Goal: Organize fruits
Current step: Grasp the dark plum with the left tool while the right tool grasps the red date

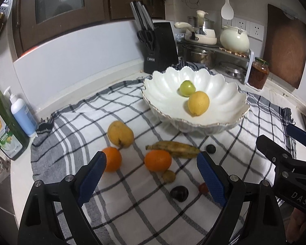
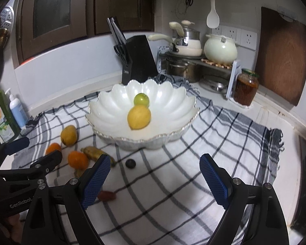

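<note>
Kitchen corner under dim light. Dark wooden cabinets above a pale wall. Along the worktop's back edge, a knife block, a pot rack, wall sockets. Cutting board leaning at the right corner.

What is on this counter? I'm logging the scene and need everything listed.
bowl: 1, white, on cloth
lemon: 1, yellow, in bowl
green fruit: 1, in bowl
oranges: 2, on cloth
mango: 1, yellow, on cloth
banana: 1, spotted yellow, on cloth
small fruits: 4, dark, brown, red, on cloth
cloth: 1, checked, on counter
knife block: 1, black, behind bowl
jar: 1, red contents, right of bowl
bottles: 2, green, white-blue, left edge
pots: several, cream and steel, rack
left claw: open
right claw: open
</note>
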A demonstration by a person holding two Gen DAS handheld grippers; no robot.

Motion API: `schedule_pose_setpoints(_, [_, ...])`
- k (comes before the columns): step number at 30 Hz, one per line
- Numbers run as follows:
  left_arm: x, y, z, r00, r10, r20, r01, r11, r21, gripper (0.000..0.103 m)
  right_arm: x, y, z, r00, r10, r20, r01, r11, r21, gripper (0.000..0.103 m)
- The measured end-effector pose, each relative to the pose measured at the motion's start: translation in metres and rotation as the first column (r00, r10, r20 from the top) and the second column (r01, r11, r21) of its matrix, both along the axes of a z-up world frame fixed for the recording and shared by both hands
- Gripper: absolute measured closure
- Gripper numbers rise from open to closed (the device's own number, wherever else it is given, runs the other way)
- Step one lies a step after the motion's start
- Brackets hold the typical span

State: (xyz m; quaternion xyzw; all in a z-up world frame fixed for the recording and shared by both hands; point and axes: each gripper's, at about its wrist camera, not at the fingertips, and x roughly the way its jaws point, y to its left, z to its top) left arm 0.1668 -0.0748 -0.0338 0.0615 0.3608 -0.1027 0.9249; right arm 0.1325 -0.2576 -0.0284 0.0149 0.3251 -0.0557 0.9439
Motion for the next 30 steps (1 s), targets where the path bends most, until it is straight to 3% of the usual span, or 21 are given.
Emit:
schedule_pose_setpoints(10, [-0.002,-0.004,-0.029,0.998,-0.032,-0.052,0.032,0.999,-0.004,0.014,-0.006,-0.002,-0.025,0.999,-0.013,-0.047,0.014,1.0,0.018,0.013])
schedule_pose_setpoints(30, [0.003,-0.017,-0.075,0.989,-0.07,-0.133,0.073,0.997,0.017,0.036,-0.005,-0.01,-0.063,0.992,-0.033,-0.125,0.038,0.998,0.041,0.014])
